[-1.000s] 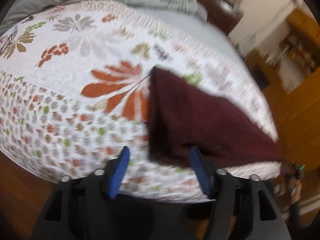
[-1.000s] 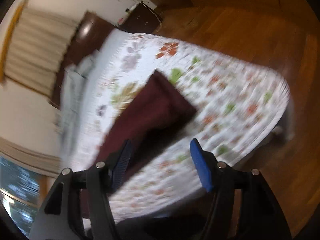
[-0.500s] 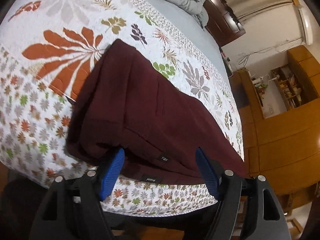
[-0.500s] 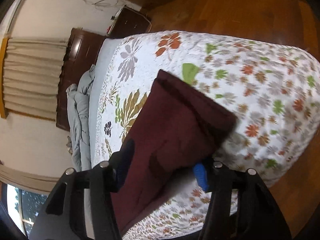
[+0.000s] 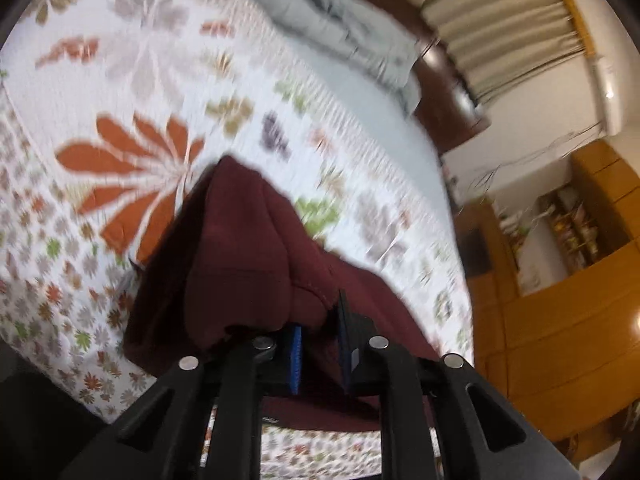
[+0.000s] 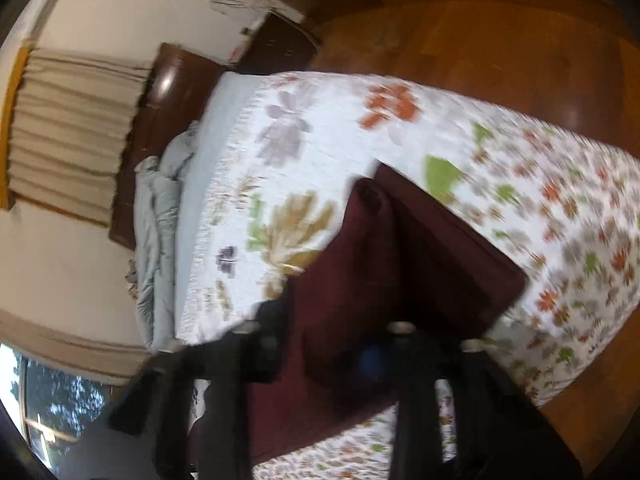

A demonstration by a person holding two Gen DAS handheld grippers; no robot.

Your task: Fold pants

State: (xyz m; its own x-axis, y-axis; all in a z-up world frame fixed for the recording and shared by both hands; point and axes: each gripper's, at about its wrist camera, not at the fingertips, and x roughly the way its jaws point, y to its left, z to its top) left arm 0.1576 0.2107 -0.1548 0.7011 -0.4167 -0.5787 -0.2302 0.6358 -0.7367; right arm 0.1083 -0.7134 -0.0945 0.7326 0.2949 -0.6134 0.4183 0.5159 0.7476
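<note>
The maroon pants (image 5: 240, 264) lie on the floral bed (image 5: 120, 80), long axis running left to right along its near edge. The left hand-held gripper (image 5: 318, 344) pinches a bunched fold, jaws narrow. The right hand-held gripper (image 6: 340, 344) is blurred among cloth; its opening I cannot tell.

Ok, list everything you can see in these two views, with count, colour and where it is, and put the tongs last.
Pants: one, dark maroon, partly lifted off the quilt near the bed's foot.
Quilt: one, white with orange, green and brown leaf print, covering the bed.
Duvet: one, pale grey, bunched at the head of the bed.
Headboard: one, dark brown wood, behind the duvet.
Curtain: one, beige, on the wall behind the headboard.
Floor: orange-brown wood, around the bed.
Left tongs: black with blue pads, shut on the pants.
Right tongs: black with blue pads, blurred, fabric between the fingers.
</note>
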